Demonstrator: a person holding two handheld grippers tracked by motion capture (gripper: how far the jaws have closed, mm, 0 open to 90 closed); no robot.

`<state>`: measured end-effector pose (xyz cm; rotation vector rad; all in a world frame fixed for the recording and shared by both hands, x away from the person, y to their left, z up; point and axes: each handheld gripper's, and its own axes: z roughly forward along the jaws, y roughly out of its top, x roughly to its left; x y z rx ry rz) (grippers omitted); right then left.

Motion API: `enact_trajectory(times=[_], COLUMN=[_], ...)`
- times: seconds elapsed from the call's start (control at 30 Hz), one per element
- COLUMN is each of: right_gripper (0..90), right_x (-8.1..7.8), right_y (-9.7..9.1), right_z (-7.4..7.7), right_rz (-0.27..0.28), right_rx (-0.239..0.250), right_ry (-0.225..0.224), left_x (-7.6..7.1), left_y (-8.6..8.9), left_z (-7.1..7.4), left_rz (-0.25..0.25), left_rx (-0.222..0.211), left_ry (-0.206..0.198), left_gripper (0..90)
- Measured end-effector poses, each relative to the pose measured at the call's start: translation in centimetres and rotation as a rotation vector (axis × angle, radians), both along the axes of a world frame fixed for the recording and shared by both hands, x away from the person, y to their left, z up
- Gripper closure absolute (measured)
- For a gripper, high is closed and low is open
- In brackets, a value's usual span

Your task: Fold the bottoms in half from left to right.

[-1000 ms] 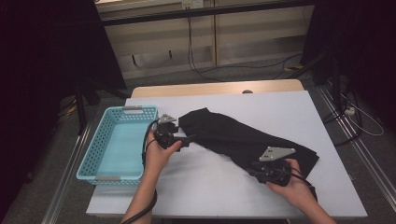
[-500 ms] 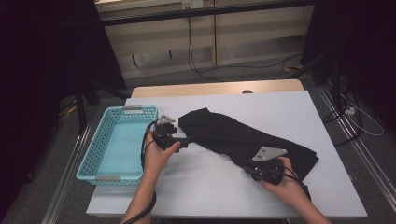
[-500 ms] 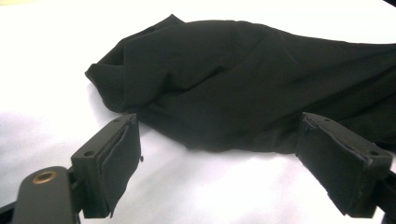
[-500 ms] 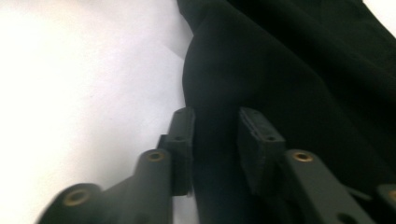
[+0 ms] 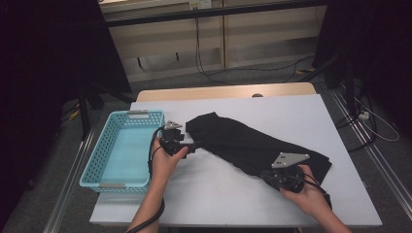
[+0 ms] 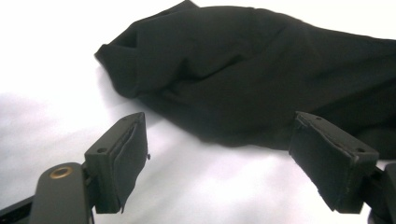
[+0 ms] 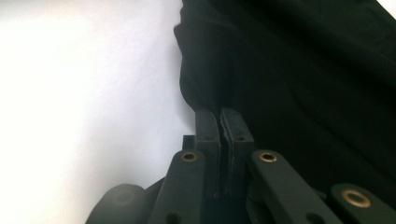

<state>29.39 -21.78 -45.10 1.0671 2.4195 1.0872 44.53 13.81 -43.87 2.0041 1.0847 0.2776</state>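
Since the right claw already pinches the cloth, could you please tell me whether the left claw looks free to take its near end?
Probably yes: the left claw stands open just short of the black cloth, with bare table between.

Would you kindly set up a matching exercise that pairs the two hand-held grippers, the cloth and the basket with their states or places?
Things:
1. left hand-held gripper
2. right hand-held gripper
3. black cloth
4. blue basket

States or places:
A. lies across the middle of the white table
B. jaws open, near the cloth's end
C. stands at the table's left edge
D. shut on the cloth's edge

Pairs: 1-B, 2-D, 3-A, 4-C
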Motion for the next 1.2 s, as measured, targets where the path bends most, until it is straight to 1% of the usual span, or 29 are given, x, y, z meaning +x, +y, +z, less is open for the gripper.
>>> enact_trajectory(times=[0.1,0.2,0.27,0.33,0.4,0.47,0.53,0.57,0.77,0.83,0.87,0.9,0.93,0.97,1.03,1.07,1.17,1.2], right_gripper=[86.9,86.9,86.8,86.9,86.9,86.9,86.8,86.8,86.8,86.7,86.7,86.7,86.7,86.7,86.6,86.7,86.7,86.7], right_x=[-0.7,-1.0,-1.1,-1.3,-1.4,-1.5,-1.6,-1.6,-1.8,-1.8,-1.8,-1.8,-1.8,-1.8,-1.8,-1.8,-1.7,-1.8], right_y=[-0.7,-1.2,-1.4,-1.7,-2.1,-2.5,-2.8,-3.0,-3.3,-3.2,-3.2,-3.1,-3.1,-3.0,-3.0,-3.0,-3.1,-3.1], right_z=[0.2,0.2,0.2,0.4,0.4,0.4,0.4,0.3,0.4,0.3,0.2,0.2,0.2,0.2,0.2,0.2,0.2,0.2], right_rz=[0.007,0.007,0.004,0.000,-0.006,-0.013,-0.017,-0.020,-0.023,-0.023,-0.022,-0.017,-0.017,-0.014,-0.011,-0.011,-0.008,-0.008], right_rx=[0.000,0.001,0.004,0.014,0.017,0.014,0.014,0.016,0.019,0.016,0.014,0.013,0.011,0.010,0.011,0.012,0.013,0.014], right_ry=[0.004,0.016,0.011,0.010,0.014,0.017,0.020,0.019,0.019,0.021,0.021,0.021,0.022,0.020,0.022,0.022,0.025,0.026], left_x=[0.4,0.7,0.9,1.3,1.6,1.9,2.2,2.4,3.5,3.7,3.9,4.0,4.1,4.2,4.3,4.5,4.8,5.0], left_y=[-0.2,-0.7,-0.8,-0.9,-0.9,-1.0,-0.9,-0.8,-0.4,-0.4,-0.4,-0.4,-0.4,-0.4,-0.4,-0.3,0.0,0.2], left_z=[-0.3,-0.7,-0.8,-1.0,-1.2,-1.6,-1.9,-1.9,-2.1,-2.1,-2.0,-1.9,-1.8,-1.5,-0.9,-0.6,0.2,0.4], left_rz=[0.010,0.035,0.057,0.081,0.094,0.095,0.118,0.122,0.141,0.140,0.139,0.134,0.136,0.136,0.136,0.138,0.144,0.147], left_rx=[0.013,0.020,0.043,0.050,0.078,0.082,0.077,0.089,0.032,0.034,0.026,0.023,0.012,0.010,0.019,0.017,0.015,0.023], left_ry=[0.006,0.010,-0.002,0.000,-0.003,0.010,0.012,0.015,0.042,0.045,0.057,0.068,0.078,0.089,0.090,0.089,0.094,0.090], left_gripper=[20.6,21.4,23.1,25.2,25.3,32.4,32.1,33.3,47.3,51.9,54.1,60.3,64.4,69.6,76.8,80.5,83.4,83.5])
